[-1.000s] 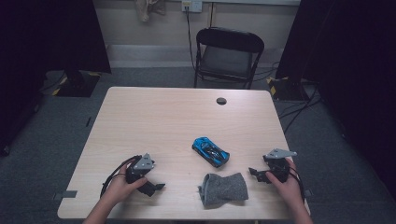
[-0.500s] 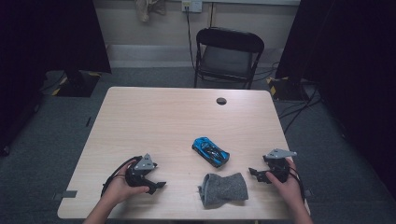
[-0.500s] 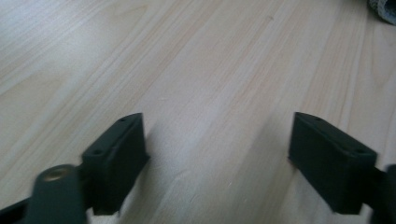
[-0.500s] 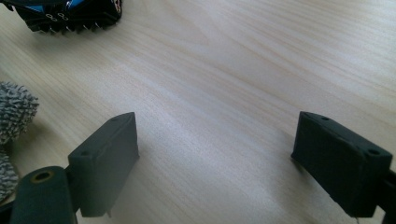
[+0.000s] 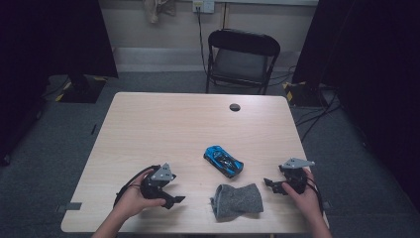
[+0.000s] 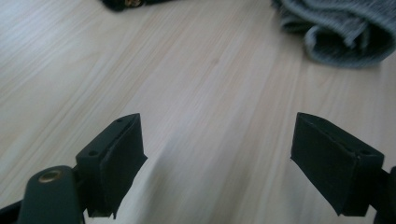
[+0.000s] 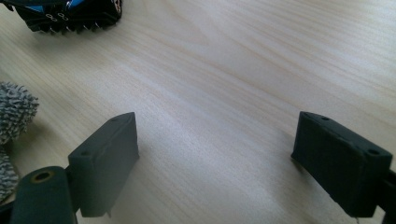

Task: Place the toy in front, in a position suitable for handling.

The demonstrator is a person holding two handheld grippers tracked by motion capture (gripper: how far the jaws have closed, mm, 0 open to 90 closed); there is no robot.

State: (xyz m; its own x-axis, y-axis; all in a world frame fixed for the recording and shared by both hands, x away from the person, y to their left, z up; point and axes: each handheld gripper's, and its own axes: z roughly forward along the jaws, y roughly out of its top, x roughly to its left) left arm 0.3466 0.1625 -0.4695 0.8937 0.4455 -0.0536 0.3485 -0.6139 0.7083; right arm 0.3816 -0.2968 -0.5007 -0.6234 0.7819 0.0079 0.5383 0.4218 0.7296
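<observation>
**Both claws spread and empty, sock and car untouched near the front edge**

The grey sock [image 5: 236, 200] lay crumpled close to the front edge of the table [image 5: 163, 124], about midway between the two hands. The blue car [image 5: 223, 160] stood just behind it, toward the table's middle, near the sock but apart from it.

The left gripper [image 5: 173, 199] hovered near the front left corner with its jaws spread wide and nothing between them; they had just been opening a little further. In the left gripper view only bare wood lay between the jaws, with the sock [image 6: 341, 32] ahead and off to one side. The right gripper [image 5: 270, 184] sat near the front right corner, jaws likewise spread and empty, pointing across toward the sock and car; its own view showed the sock [image 7: 14, 116] at the left margin and the car [image 7: 70, 16] farther off.

Several things could have gone wrong from there. The sock was soft and bunched, so a pinch on one loose fold might have lifted only a layer and let the rest drag or slip free. It also lay near the front edge, so a sideways push from a jaw could have shoved it off the table. The car probably rolled on wheels, and a nudge from the sock or a jaw might have sent it rolling.
</observation>
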